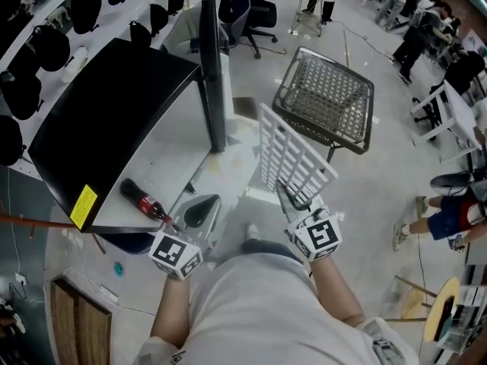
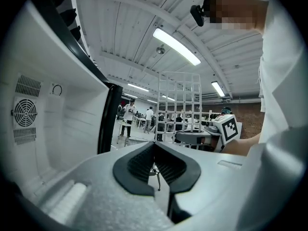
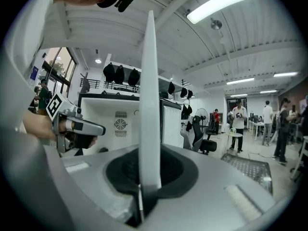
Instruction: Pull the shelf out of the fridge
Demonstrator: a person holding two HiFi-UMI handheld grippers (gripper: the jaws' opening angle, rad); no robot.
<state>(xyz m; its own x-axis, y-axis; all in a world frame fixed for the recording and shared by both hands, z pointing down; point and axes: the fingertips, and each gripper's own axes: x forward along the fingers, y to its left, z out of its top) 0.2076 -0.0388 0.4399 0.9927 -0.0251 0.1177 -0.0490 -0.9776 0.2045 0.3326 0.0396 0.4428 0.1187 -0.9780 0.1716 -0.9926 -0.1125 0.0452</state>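
The right gripper [image 1: 293, 198] is pinched on the near edge of the white wire shelf [image 1: 293, 154], which stands on edge, its long axis running up and away from the gripper (the right gripper view shows it as a thin upright blade between the pads). The shelf is wholly clear of the fridge [image 1: 114, 105], to the right of its open door [image 1: 213, 67]. The left gripper [image 1: 196, 210], pressed together on nothing, sits at the fridge's mouth; setting the shelf down is likely the right gripper's job
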